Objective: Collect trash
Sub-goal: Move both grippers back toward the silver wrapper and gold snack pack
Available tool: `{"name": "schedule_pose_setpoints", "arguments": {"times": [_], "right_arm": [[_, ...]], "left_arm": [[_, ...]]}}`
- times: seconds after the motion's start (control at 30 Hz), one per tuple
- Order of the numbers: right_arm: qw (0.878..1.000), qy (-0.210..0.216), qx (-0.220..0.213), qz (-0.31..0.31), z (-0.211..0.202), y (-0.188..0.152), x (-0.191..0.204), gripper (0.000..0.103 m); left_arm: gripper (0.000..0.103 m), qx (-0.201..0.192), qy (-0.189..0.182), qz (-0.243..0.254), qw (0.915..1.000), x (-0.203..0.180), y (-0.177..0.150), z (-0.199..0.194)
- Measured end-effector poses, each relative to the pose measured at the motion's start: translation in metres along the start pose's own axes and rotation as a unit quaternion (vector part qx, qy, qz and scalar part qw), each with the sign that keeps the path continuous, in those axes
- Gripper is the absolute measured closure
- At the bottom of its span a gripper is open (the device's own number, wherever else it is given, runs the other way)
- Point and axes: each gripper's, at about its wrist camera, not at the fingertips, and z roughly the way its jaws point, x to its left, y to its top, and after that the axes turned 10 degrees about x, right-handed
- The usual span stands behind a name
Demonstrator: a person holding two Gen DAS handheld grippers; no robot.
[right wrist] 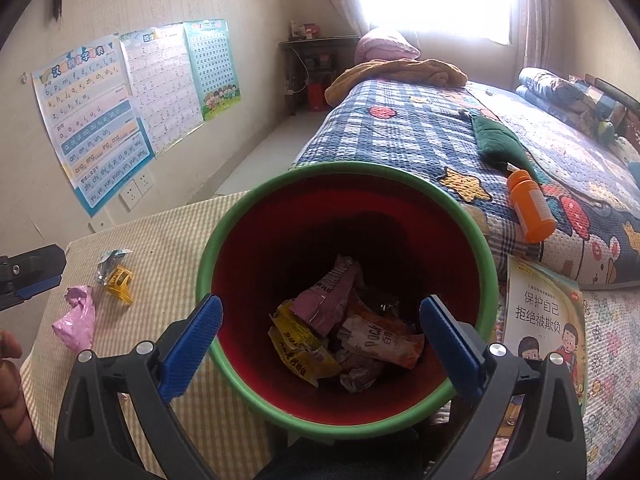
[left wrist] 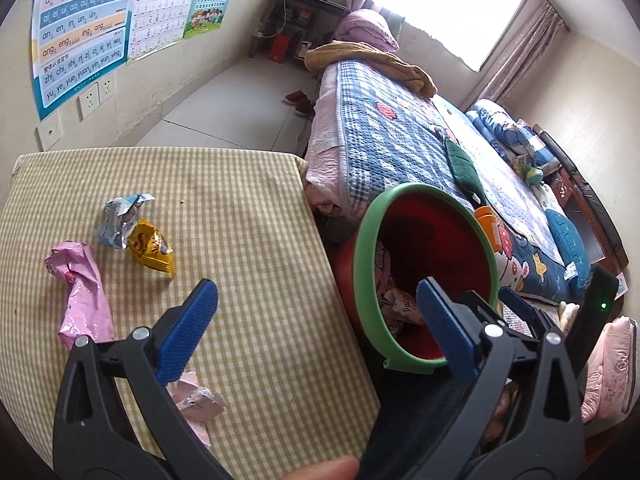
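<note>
A red bin with a green rim [right wrist: 476,236] stands between the checked table [left wrist: 248,248] and the bed; it holds several crumpled wrappers [right wrist: 332,320]. My right gripper [right wrist: 320,340] is open and empty right above the bin's mouth. My left gripper [left wrist: 316,320] is open and empty over the table's right edge, next to the bin [left wrist: 362,264]. On the table lie a pink wrapper [left wrist: 82,292], a yellow wrapper [left wrist: 154,250], a silver-blue wrapper [left wrist: 118,220] and crumpled pink paper [left wrist: 196,404] under the left finger. The left gripper's tip shows in the right wrist view [right wrist: 32,272].
A bed with a blue patchwork quilt [right wrist: 420,132] lies right of the bin, with an orange bottle [right wrist: 530,210], a green cloth [right wrist: 496,144] and a children's book [right wrist: 544,320] on it. Posters [left wrist: 80,28] and sockets hang on the left wall. Red shoes [left wrist: 298,102] sit on the floor.
</note>
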Motion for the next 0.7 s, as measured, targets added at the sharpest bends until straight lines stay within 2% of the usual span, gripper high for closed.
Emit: {"name": "schedule_pose_setpoints", "arguments": {"times": [0.43, 0.7], "right_arm": [[0.997, 0.044, 0.018, -0.067, 0.019, 0.002, 0.085, 0.007], [0.993, 0.064, 0.037, -0.095, 0.042, 0.005, 0.127, 0.007]], "left_arm": [[0.006, -0.017, 0.054, -0.081, 0.9951, 0.092, -0.012, -0.037], [0.006, -0.018, 0.077, -0.116, 0.9901, 0.141, -0.007, -0.042]]}}
